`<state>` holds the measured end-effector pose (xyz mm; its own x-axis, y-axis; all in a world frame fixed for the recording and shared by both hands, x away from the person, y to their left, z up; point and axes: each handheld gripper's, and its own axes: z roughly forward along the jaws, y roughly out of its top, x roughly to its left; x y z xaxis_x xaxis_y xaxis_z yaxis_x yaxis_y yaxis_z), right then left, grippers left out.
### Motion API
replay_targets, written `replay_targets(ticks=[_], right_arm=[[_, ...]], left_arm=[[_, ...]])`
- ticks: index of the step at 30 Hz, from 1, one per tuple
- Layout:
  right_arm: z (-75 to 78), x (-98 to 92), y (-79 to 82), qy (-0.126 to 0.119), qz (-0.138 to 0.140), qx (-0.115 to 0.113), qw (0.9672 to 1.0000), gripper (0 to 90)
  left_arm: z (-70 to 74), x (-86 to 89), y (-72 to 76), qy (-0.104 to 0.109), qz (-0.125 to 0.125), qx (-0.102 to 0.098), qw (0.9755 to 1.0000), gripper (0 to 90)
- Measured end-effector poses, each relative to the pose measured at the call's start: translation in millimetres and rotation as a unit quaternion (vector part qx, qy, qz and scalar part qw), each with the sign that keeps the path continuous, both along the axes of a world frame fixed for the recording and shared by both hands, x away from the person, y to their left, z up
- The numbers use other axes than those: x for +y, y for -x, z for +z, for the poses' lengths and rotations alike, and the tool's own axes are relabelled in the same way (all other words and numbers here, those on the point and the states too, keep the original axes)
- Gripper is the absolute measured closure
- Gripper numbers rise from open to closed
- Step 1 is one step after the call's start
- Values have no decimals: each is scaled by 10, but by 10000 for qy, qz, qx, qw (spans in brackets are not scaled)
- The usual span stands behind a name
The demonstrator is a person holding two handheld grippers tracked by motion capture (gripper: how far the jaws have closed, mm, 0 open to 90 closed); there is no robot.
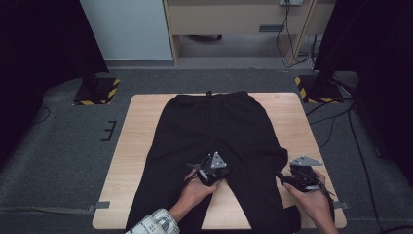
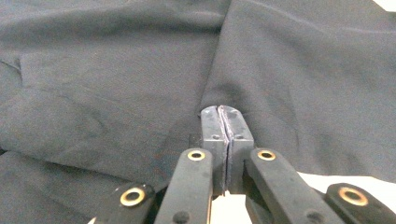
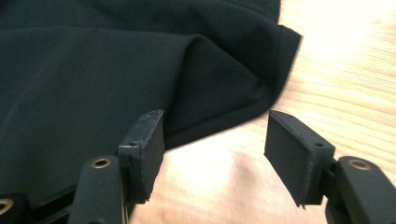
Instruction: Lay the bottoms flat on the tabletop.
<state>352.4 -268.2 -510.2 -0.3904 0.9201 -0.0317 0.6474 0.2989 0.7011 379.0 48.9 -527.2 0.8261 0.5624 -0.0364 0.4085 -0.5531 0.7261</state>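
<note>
- We see black trousers (image 1: 214,131) laid flat on the wooden desk (image 1: 136,146), waistband at the far edge, legs toward us.
- Left gripper (image 2: 226,116) at the crotch: jaws pressed together, pinching trouser fabric.
- Right gripper (image 3: 215,140) at the outer edge of the right leg: jaws spread, fabric edge beside one jaw, nothing gripped.

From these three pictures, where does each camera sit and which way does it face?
High view: above the person's side, facing forward and down on the table and black trousers; forearms and both grippers show.
Left gripper view: along closed jaws at the crotch.
Right gripper view: along parted jaws at the trousers' edge.
All three show the trousers.
</note>
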Motion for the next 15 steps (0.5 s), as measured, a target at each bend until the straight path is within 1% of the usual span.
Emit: replay_targets(ticks=[2, 4, 5, 7, 8, 9, 11, 13, 14, 15], right_arm=[[-49, 21, -100, 42, -154, 10, 9999, 369], [-104, 69, -183, 27, -265, 15, 9996, 341], [-119, 96, -192, 27, -244, 3, 9997, 334], [-174, 168, -192, 113, -156, 27, 9998, 329], [-183, 186, -174, 94, -141, -33, 9999, 328], [-176, 185, -162, 139, -125, -21, 9998, 329], [-158, 132, -137, 200, -139, 65, 9997, 329], [-145, 41, -128, 320, -175, 76, 9993, 328], [-127, -46, -140, 513, -276, 67, 9983, 329], [-119, -103, -153, 639, -338, 42, 9974, 329]], left_arm=[[-2, 3, 2, 19, 24, 5, 10000, 883], [-4, 3, 6, 24, 25, -7, 10000, 884], [-3, 8, 5, 16, 9, -9, 10000, 885], [5, 21, 1, 2, 10, 14, 10000, 887], [10, 30, 0, -12, 11, 15, 10000, 888], [21, 44, -1, -17, 45, 7, 10000, 889], [53, 76, -9, 17, 95, -48, 9999, 891], [84, 96, -23, 97, 178, -65, 9998, 891], [93, 101, -28, 112, 184, -77, 9997, 891], [97, 103, -32, 127, 184, -80, 9997, 891]])
